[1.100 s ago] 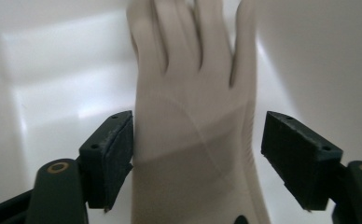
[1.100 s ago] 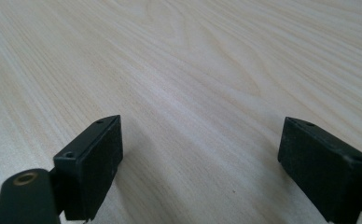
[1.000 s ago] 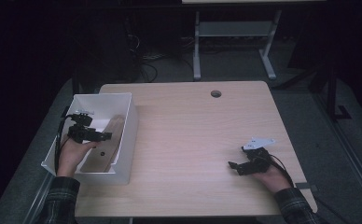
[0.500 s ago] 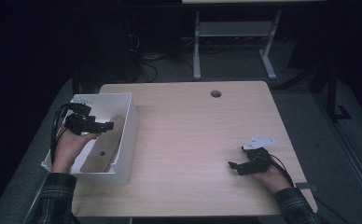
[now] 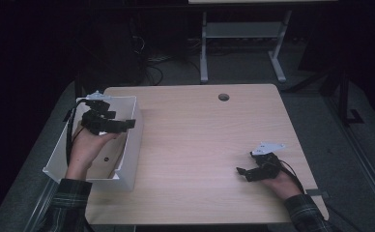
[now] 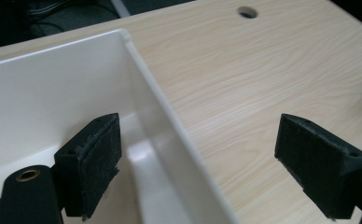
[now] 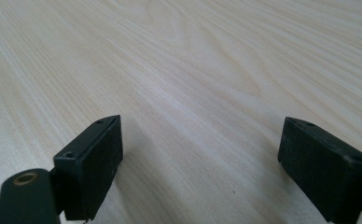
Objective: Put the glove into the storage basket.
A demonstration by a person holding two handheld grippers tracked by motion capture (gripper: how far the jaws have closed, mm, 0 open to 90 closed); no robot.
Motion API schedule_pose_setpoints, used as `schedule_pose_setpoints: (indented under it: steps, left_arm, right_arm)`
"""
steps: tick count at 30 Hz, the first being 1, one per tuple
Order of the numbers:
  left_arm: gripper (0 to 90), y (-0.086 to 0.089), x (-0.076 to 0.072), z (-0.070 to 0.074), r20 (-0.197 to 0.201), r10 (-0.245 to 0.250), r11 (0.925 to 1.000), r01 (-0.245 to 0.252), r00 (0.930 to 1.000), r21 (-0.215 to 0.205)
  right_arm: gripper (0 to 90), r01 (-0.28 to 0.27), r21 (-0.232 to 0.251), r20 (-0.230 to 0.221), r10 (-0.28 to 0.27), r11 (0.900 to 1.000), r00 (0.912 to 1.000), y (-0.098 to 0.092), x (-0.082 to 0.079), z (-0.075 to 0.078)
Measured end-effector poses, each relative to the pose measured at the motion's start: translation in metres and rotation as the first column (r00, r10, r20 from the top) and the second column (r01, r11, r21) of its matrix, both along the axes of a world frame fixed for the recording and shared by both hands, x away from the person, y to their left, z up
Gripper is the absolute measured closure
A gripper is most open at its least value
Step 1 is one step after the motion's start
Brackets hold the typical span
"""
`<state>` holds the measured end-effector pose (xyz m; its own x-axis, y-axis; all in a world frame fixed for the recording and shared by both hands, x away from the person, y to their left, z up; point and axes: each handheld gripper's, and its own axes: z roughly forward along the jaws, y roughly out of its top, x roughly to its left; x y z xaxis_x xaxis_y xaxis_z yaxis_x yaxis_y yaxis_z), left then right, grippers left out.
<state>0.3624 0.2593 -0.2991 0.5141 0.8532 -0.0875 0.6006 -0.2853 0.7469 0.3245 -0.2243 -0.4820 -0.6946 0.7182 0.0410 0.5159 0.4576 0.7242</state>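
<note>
A white open box (image 5: 130,159) stands at the left edge of the light wooden table (image 5: 200,140). My left gripper (image 5: 122,124) is held over the box, open, with nothing between its jaws. In the left gripper view the box's right wall (image 6: 170,121) runs up between the two open jaws, one jaw over the box's inside, the other over the table (image 6: 263,79). My right gripper (image 5: 246,172) rests low on the table near the front right, open and empty. The right gripper view looks along bare wood (image 7: 193,70) between its wide-apart jaws.
A round cable hole (image 5: 223,97) sits near the table's far edge. Beyond the table stand a metal frame (image 5: 243,43) and loose cables (image 5: 147,58) on the dark floor. Cables trail from both grippers.
My left gripper has risen out of the box and moved toward its far right side. The right gripper has stayed put.
</note>
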Motion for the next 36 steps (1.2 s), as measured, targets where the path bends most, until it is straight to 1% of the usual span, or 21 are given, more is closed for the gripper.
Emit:
schedule_pose_setpoints:
  steps: [2, 3, 5, 6, 7, 10, 13, 17, 21, 23, 24, 25, 27, 29, 31, 34, 36]
  left_arm:
    - [14.2, -0.01, -0.001, 0.001, 0.005, -0.017, 0.9998, 0.017, 0.9998, -0.008]
    - [14.2, -0.016, -0.002, 0.002, 0.009, -0.036, 0.9993, 0.036, 0.9993, -0.01]
    - [14.2, -0.027, -0.003, 0.002, 0.013, -0.056, 0.9981, 0.057, 0.9983, -0.024]
    - [14.3, -0.031, -0.003, 0.002, 0.014, -0.067, 0.9975, 0.067, 0.9977, -0.024]
    - [14.2, -0.038, -0.003, 0.002, 0.013, -0.083, 0.9962, 0.083, 0.9965, -0.025]
    - [14.2, -0.053, -0.004, -0.001, 0.008, -0.112, 0.9933, 0.112, 0.9937, -0.03]
    - [14.3, -0.069, -0.006, -0.007, 0.003, -0.146, 0.9888, 0.146, 0.9892, -0.03]
    - [14.3, -0.086, -0.008, -0.014, -0.002, -0.174, 0.9841, 0.174, 0.9847, -0.033]
    - [14.4, -0.102, -0.01, -0.025, -0.011, -0.204, 0.9789, 0.203, 0.979, -0.02]
    - [14.4, -0.107, -0.01, -0.03, -0.014, -0.218, 0.9759, 0.218, 0.9758, -0.014]
    - [14.5, -0.11, -0.011, -0.032, -0.013, -0.219, 0.9756, 0.219, 0.9756, -0.017]
    - [14.5, -0.113, -0.011, -0.036, -0.018, -0.23, 0.9732, 0.23, 0.973, -0.01]
    - [14.6, -0.118, -0.012, -0.042, -0.021, -0.241, 0.9706, 0.241, 0.9704, -0.008]
    - [14.6, -0.122, -0.013, -0.048, -0.035, -0.248, 0.9687, 0.248, 0.9681, -0.004]
    - [14.7, -0.126, -0.015, -0.054, -0.043, -0.261, 0.9652, 0.262, 0.9644, 0.004]
    - [14.7, -0.132, -0.017, -0.064, -0.044, -0.278, 0.9601, 0.279, 0.9594, 0.015]
    - [14.7, -0.135, -0.018, -0.069, -0.044, -0.293, 0.9554, 0.294, 0.9551, 0.025]
  right_arm:
    - [13.2, 0.0, 0.0, 0.0, 0.0, 1.0, 1.0, 0.0, 0.0, 0.0]
    - [13.2, 0.0, 0.003, 0.0, 0.0, 1.0, 1.0, 0.0, 0.0, 0.0]
    - [13.2, 0.0, 0.003, 0.0, 0.0, 1.0, 1.0, 0.0, 0.0, 0.0]
    - [13.2, 0.0, 0.003, 0.0, 0.0, 1.0, 1.0, 0.0, 0.0, 0.0]
    - [13.2, 0.0, 0.003, 0.0, 0.0, 1.0, 1.0, 0.0, 0.0, 0.0]
    - [13.2, -0.001, 0.0, -0.001, 0.001, 1.0, 1.0, 0.0, 0.0, 0.0]
    - [13.2, -0.005, -0.001, 0.003, 0.005, 1.0, 1.0, 0.0, 0.0, 0.0]
    - [13.2, -0.005, -0.001, 0.002, 0.005, 1.0, 1.0, 0.0, 0.0, 0.0]
    - [13.2, -0.006, 0.0, 0.002, 0.006, 1.0, 1.0, 0.0, 0.0, 0.0]
    - [13.2, -0.006, -0.001, 0.002, 0.006, 1.0, 1.0, 0.0, 0.0, 0.0]
    - [13.2, -0.006, -0.001, 0.003, 0.006, 1.0, 1.0, 0.0, 0.0, 0.0]
    - [13.3, -0.006, -0.001, 0.003, 0.006, 1.0, 1.0, 0.0, 0.0, 0.0]
    - [13.2, -0.006, -0.001, 0.003, 0.006, 1.0, 1.0, 0.0, 0.0, 0.0]
    - [13.2, -0.008, -0.003, 0.001, 0.008, 1.0, 1.0, 0.0, 0.0, 0.0]
    - [13.2, -0.006, -0.001, 0.002, 0.006, 1.0, 1.0, 0.0, 0.0, 0.0]
    - [13.2, -0.007, -0.001, 0.002, 0.007, 1.0, 1.0, 0.0, 0.0, 0.0]
    - [13.2, -0.008, -0.001, 0.003, 0.008, 1.0, 1.0, 0.0, 0.0, 0.0]
